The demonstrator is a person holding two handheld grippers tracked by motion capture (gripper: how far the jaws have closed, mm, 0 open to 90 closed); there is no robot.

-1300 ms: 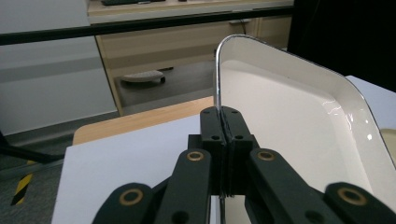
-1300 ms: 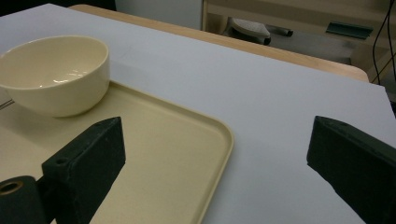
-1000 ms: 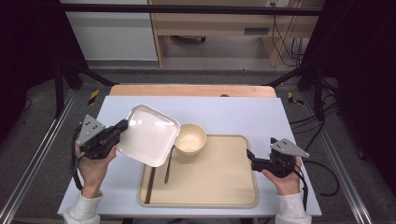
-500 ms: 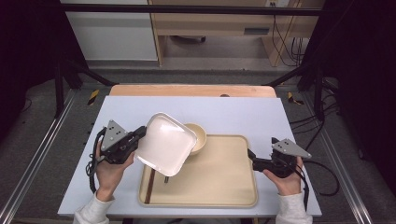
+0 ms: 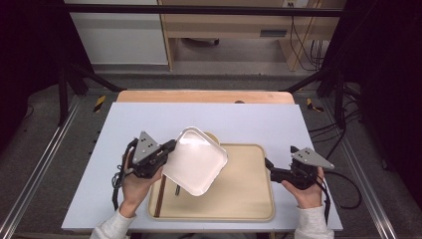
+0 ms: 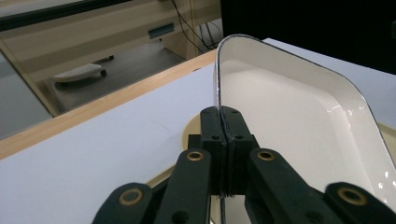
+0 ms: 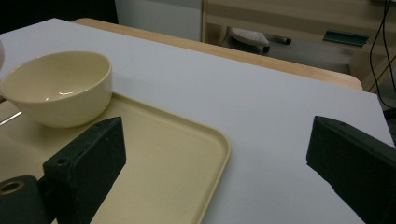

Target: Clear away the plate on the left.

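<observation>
Plate (image 5: 195, 161) now over tray (image 5: 249, 199) — bowl (image 7: 58, 87) mostly covered

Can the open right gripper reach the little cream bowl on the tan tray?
Probably yes. The right gripper is open and empty, with bare tan tray between it and the cream bowl.

You get bright, even overhead light on the pale grey tabletop (image 5: 249, 119), dark surroundings, and glare along the glossy white square plate (image 6: 299, 116)
</observation>
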